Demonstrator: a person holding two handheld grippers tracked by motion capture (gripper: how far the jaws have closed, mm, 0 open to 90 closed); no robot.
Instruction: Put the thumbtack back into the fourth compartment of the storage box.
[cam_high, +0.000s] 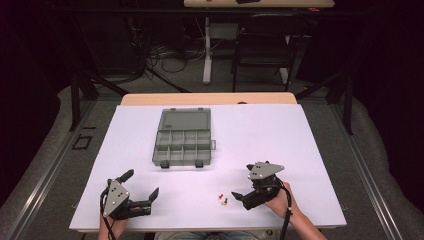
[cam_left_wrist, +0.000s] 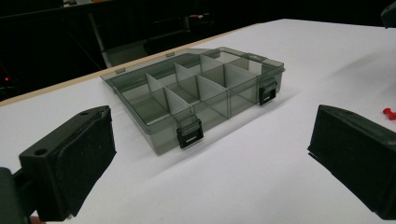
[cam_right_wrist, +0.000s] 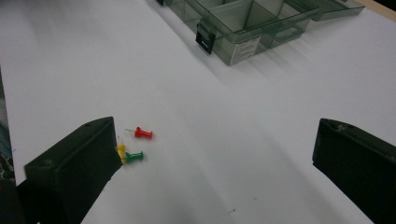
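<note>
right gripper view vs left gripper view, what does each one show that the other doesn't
The right gripper view alone shows the yellow pushpin and green pushpin lying touching beside the lower-left jaw of the open right tongs, and a white label on the organiser's side. The left gripper view alone shows the open left tongs, the organiser's lid lying open behind its compartments, and both front latches. Both show the grey organiser box, its compartments empty where visible, the white table and the red pushpin.
</note>
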